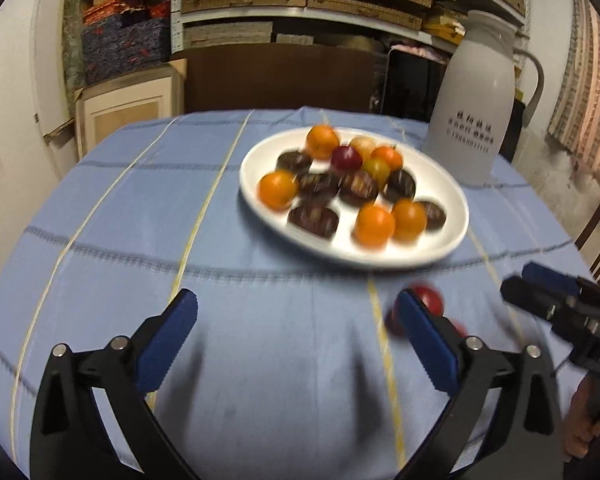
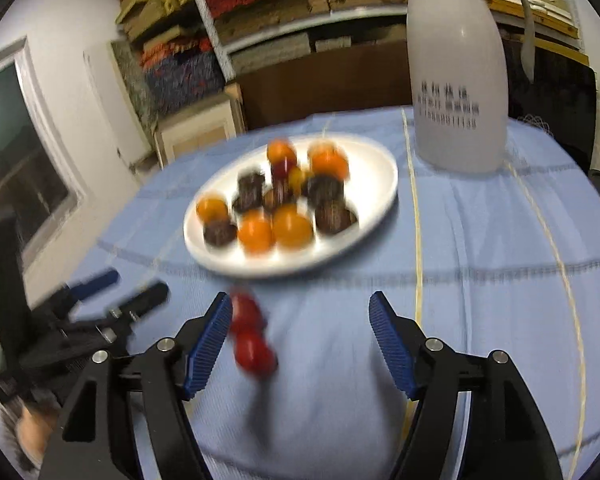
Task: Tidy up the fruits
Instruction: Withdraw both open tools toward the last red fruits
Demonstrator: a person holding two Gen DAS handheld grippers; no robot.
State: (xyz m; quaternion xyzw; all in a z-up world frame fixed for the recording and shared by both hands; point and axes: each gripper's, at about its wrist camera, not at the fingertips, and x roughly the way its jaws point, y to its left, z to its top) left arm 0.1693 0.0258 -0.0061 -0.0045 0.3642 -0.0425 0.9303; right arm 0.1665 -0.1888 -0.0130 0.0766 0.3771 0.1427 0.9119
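Note:
A white oval plate on the blue tablecloth holds several orange fruits, dark chestnuts and a dark red fruit. Small red tomatoes lie on the cloth in front of the plate, blurred. My left gripper is open and empty; the tomatoes sit just behind its right finger. My right gripper is open and empty, with the tomatoes just inside its left finger. Each gripper shows in the other's view.
A tall white thermos jug stands behind the plate at the right. The table is covered by a blue cloth with yellow lines. Shelves of boxes stand behind the table. A wooden chair is at the right.

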